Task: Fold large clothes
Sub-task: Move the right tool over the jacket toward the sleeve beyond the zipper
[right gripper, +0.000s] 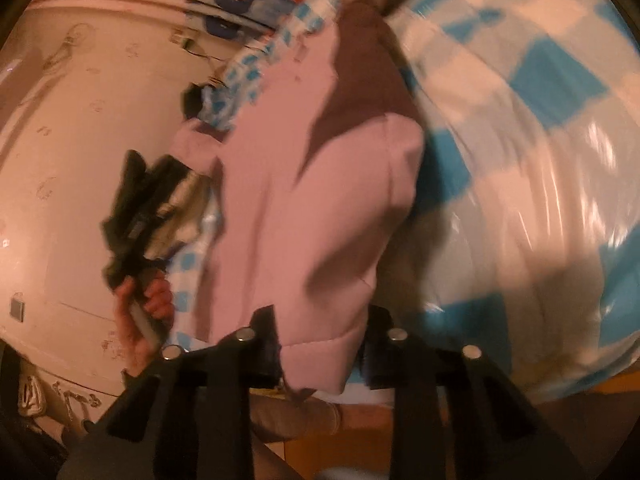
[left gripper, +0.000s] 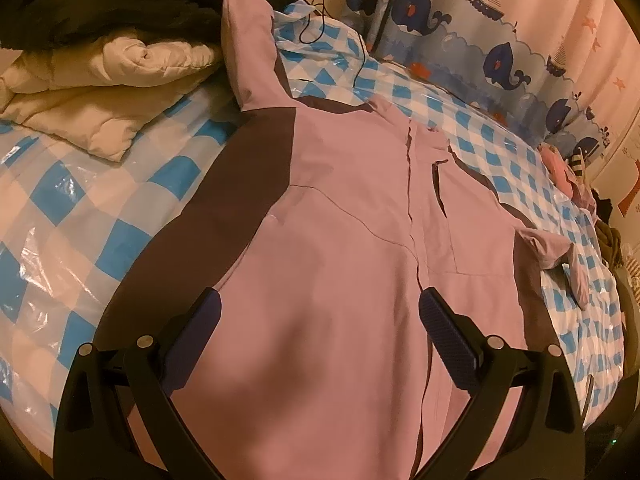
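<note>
A large pink jacket with dark brown side panels lies front up on the bed, its zip running down the middle. In the left wrist view my left gripper hovers over the jacket's lower front, open, with nothing between its fingers. In the blurred right wrist view my right gripper is shut on a padded pink edge of the jacket, which is lifted off the bed. A hand holds the left gripper beyond the fabric.
The bed has a blue and white checked cover under clear plastic. A white quilt and a black garment lie at its far left. Whale-print curtains hang behind. More clothes are piled at the right. Wooden floor shows below.
</note>
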